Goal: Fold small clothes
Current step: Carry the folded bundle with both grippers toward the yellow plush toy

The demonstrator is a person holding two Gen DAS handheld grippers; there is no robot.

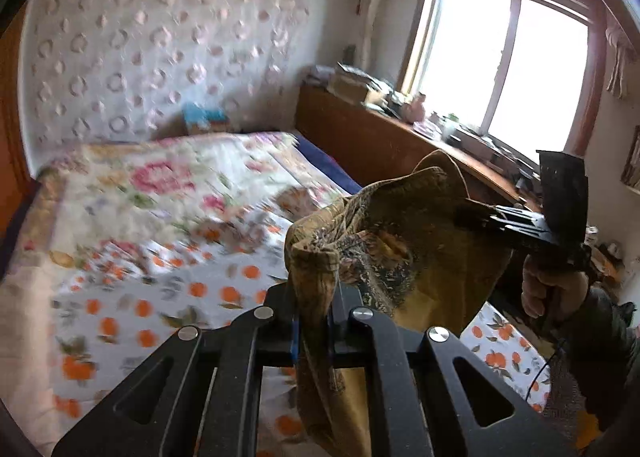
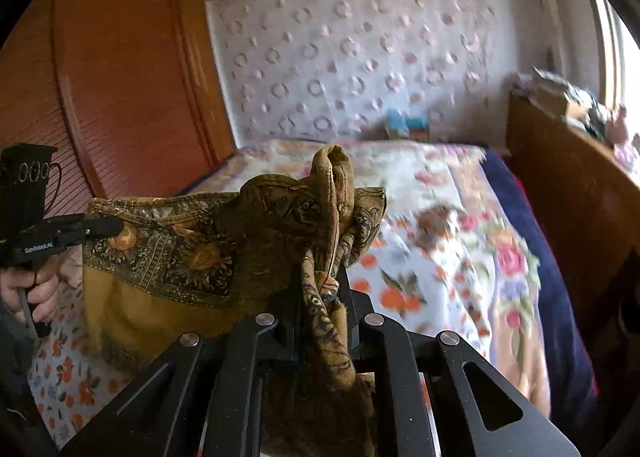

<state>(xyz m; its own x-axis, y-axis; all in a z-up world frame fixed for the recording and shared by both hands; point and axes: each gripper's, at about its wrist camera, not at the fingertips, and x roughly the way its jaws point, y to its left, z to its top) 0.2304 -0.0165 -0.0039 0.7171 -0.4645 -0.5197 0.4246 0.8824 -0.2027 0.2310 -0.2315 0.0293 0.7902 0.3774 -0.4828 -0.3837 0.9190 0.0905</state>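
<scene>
Spreading across the lower scene: a bed (image 1: 132,225) under a flowered, orange-printed cover, blurred. Backed by a quilted wall panel (image 1: 160,41), with a wooden wardrobe (image 2: 132,89) to one side and a cluttered wooden desk (image 1: 384,137) below the window (image 1: 508,69). Held up above the cover, between both tools: an ochre patterned garment (image 2: 172,257), stretched. Left gripper (image 1: 316,297) closed tight on one bunched corner of the fabric; right gripper (image 2: 324,289) likewise pinching the opposite gathered edge. Gripped in bare hands, both handles.
</scene>
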